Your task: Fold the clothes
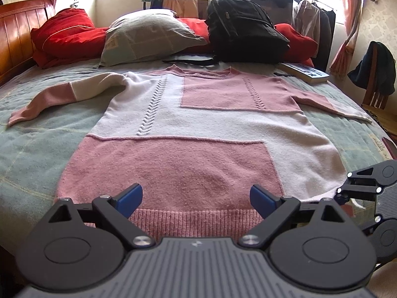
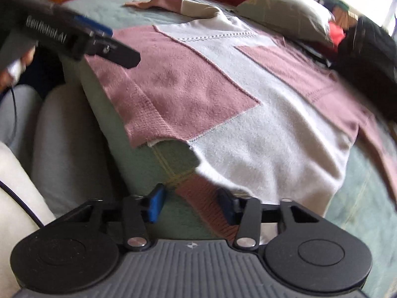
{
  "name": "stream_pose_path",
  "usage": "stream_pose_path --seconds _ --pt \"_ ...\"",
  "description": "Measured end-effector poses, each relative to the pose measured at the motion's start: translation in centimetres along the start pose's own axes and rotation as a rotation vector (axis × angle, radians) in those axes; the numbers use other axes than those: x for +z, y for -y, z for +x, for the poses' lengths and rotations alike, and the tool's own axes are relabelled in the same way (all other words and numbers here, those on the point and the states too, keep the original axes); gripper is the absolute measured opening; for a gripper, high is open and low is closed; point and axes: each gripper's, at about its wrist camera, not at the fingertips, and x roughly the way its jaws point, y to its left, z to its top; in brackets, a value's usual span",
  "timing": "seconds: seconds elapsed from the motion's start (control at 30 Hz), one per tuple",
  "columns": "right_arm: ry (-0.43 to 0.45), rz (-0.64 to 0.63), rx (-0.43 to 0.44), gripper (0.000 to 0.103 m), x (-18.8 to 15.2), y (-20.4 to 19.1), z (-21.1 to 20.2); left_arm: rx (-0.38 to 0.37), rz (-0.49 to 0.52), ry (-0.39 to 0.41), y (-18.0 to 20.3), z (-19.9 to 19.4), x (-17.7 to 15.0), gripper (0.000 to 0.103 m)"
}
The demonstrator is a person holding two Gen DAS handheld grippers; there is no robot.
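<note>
Spread over the pale green quilted bed (image 1: 32, 149), a pink and white colour-block knitted sweater (image 1: 198, 129) lies flat, its long axis running away from me: ribbed hem nearest, neckline toward the grey pillow (image 1: 148, 39) and black backpack (image 1: 243, 29). I hold my left gripper (image 1: 196, 198) wide apart above the hem. My right gripper (image 2: 191, 203) is open around the hem's lifted corner.
</note>
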Motion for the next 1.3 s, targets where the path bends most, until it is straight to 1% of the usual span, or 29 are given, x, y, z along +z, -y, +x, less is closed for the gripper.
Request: stream_pose_path --seconds 0.03,0.07,0.13,0.2,0.33,0.4,0.47,0.57,0.63,0.67,0.73,0.8,0.87,0.9,0.93,0.97,1.03,1.07,1.1,1.13,1.2,1.27,1.3 --pt "0.009 0.0 -0.011 0.02 0.0 0.0 -0.2 0.001 0.001 0.0 0.0 0.0 0.0 0.093" --pt "0.018 0.0 -0.022 0.007 -0.1 0.1 -0.5 0.0 0.004 0.0 0.1 0.0 0.0 0.093" --pt "0.045 0.019 -0.034 0.007 0.0 0.5 -1.1 -0.006 0.007 0.002 0.3 0.0 0.0 0.093" --pt "0.053 0.034 -0.012 0.007 0.0 1.0 -1.7 -0.01 0.012 0.004 0.4 -0.1 0.0 0.093" --pt "0.02 0.031 0.096 0.007 0.0 0.8 -1.9 -0.007 0.01 0.006 0.5 -0.1 0.0 0.093" --pt "0.009 0.074 0.165 0.007 -0.1 1.2 -1.7 -0.009 0.007 0.008 0.4 -0.2 0.1 0.094" --pt "-0.002 0.118 0.214 0.007 -0.1 1.7 -1.6 -0.007 0.007 0.005 0.4 -0.1 0.1 0.093" --pt "0.036 0.147 0.257 0.01 0.0 2.5 -3.1 -0.011 0.008 -0.001 0.3 0.0 0.2 0.094" --pt "0.112 0.167 0.272 0.015 0.4 3.4 -4.9 -0.013 0.018 -0.006 0.3 0.2 0.4 0.094" --pt "0.138 0.173 0.252 0.023 0.7 3.9 -5.3 -0.01 0.027 -0.008 0.3 0.4 0.5 0.094" --pt "0.155 0.174 0.142 0.029 1.5 5.3 -4.5 0.012 0.06 -0.009 0.3 0.8 1.0 0.094" --pt "0.173 0.173 0.032 0.037 2.2 6.7 -3.7 0.034 0.096 -0.016 0.4 1.8 1.4 0.094" --pt "0.19 0.173 -0.078 0.038 3.0 8.1 -2.9 0.052 0.134 -0.027 0.4 2.9 1.7 0.093" --pt "0.188 0.18 -0.116 0.038 3.2 8.9 -2.0 0.052 0.162 -0.025 0.5 3.6 1.6 0.093" --pt "0.173 0.202 -0.128 0.038 3.1 9.7 -0.6 0.053 0.188 -0.028 0.6 4.3 1.5 0.094" --pt "0.147 0.23 -0.132 0.038 2.9 10.5 0.9 0.055 0.205 -0.053 0.6 5.0 1.3 0.093" --pt "0.069 0.268 -0.131 0.039 1.6 11.1 2.7 0.081 0.217 -0.131 0.4 6.1 0.3 0.094" --pt "0.058 0.281 -0.13 0.041 0.7 11.2 2.8 0.074 0.215 -0.15 0.0 6.1 -0.5 0.094" --pt "0.071 0.299 -0.125 0.045 -0.3 11.1 2.1 0.049 0.195 -0.149 -0.7 5.8 -1.3 0.098" --pt "0.063 0.329 -0.114 0.046 -1.2 11.1 1.5 0.025 0.176 -0.151 -1.4 5.5 -2.0 0.101" --pt "0.038 0.375 -0.09 0.05 -2.2 10.9 0.4 -0.002 0.158 -0.188 -2.4 4.9 -2.4 0.101" --pt "0.03 0.369 -0.077 0.052 -1.8 10.5 -0.2 -0.007 0.186 -0.199 -2.4 4.1 -1.6 0.101" --pt "0.046 0.369 -0.071 0.053 -1.1 10.3 -0.5 -0.01 0.197 -0.195 -2.3 3.8 -1.0 0.101"
